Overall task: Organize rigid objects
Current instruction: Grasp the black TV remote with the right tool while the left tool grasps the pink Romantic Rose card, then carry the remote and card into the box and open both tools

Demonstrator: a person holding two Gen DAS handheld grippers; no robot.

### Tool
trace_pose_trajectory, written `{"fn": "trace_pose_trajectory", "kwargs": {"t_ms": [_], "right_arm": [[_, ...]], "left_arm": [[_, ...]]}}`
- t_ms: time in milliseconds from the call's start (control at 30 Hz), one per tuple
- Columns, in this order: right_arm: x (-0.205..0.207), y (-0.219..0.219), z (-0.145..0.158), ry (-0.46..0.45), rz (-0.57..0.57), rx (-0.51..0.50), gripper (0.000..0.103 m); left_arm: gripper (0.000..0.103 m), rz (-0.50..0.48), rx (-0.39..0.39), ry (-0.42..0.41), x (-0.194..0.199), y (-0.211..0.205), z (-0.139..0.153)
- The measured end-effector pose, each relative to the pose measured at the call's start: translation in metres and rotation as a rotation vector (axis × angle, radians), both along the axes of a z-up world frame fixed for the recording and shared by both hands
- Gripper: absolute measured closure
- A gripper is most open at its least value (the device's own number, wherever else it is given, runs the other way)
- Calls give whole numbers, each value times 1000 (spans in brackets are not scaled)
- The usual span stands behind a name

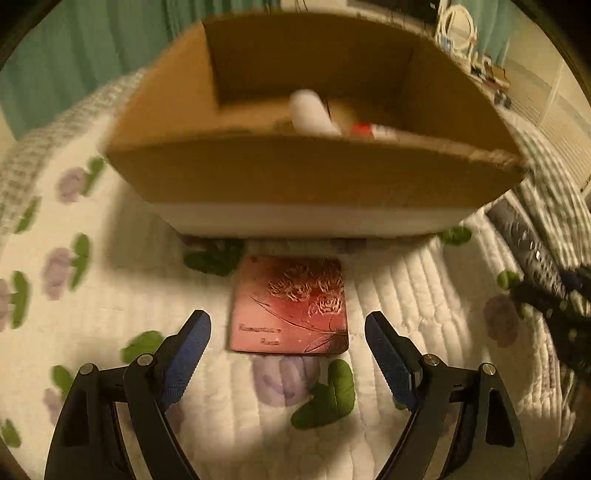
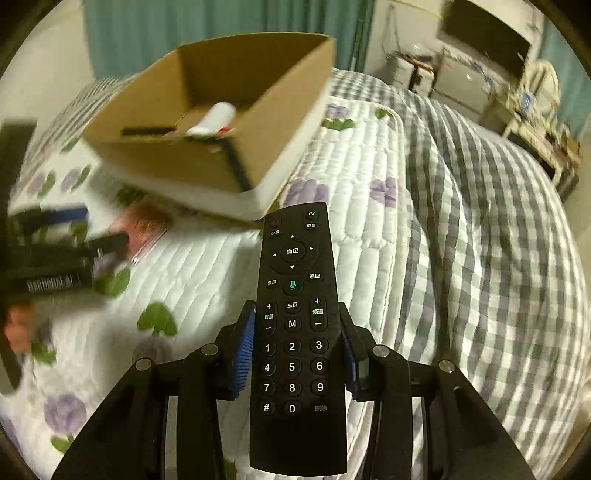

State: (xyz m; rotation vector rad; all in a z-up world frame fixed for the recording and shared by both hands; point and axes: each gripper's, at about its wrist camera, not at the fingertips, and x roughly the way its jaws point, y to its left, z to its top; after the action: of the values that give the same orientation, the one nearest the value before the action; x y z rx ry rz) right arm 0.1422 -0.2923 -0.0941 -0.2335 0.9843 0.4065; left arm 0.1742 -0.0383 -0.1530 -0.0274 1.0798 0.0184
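Observation:
A red flat case with a rose pattern (image 1: 290, 304) lies on the floral quilt, just ahead of my open, empty left gripper (image 1: 288, 345). Behind it stands an open cardboard box (image 1: 314, 173) holding a white bottle (image 1: 312, 112) and a red-and-white item (image 1: 373, 131). My right gripper (image 2: 297, 349) is shut on a black TV remote (image 2: 295, 332), held above the quilt to the right of the box (image 2: 207, 122). The remote also shows at the right edge of the left wrist view (image 1: 532, 247). The left gripper shows blurred in the right wrist view (image 2: 66, 240), beside the red case (image 2: 146, 225).
The white quilt with purple flowers (image 1: 110, 295) covers the bed. A grey checked blanket (image 2: 498, 240) is bunched to the right. A desk with a monitor and clutter (image 2: 491, 55) stands beyond the bed. Teal curtains (image 2: 184, 22) hang behind.

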Motion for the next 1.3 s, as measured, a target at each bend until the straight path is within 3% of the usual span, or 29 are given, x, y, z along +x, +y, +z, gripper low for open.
{"fn": "trace_pose_trajectory", "kwargs": {"t_ms": [100,200,333,400,467,633,967,1300], "right_arm": [[9,2,-1,-10,-10,14,63],[16,11,-8,3,-13,41,63],[19,10,-14,14,-29,54,63],[19,9,-14,8,-32,43,63],[19,8,-14,5,-36,43,63],[16,4,-3,-9,-49,35,63],[4,2,36,-51,-98,-31,63],[-43,26,120,-133,-44,15,63]], "left_arm": [[15,11,21,43,11,1,-16],[15,1,66,8,20,-4,-18],[15,18,63,-7,27,-4,-25],[18,13,54,-12,25,-3,-23],[31,-1,45,-14,21,-4,-21],[32,-22,54,-6,8,-11,-10],[31,-51,41,-72,-38,-16,52],[31,-60,9,-154,-57,-5,121]]}}
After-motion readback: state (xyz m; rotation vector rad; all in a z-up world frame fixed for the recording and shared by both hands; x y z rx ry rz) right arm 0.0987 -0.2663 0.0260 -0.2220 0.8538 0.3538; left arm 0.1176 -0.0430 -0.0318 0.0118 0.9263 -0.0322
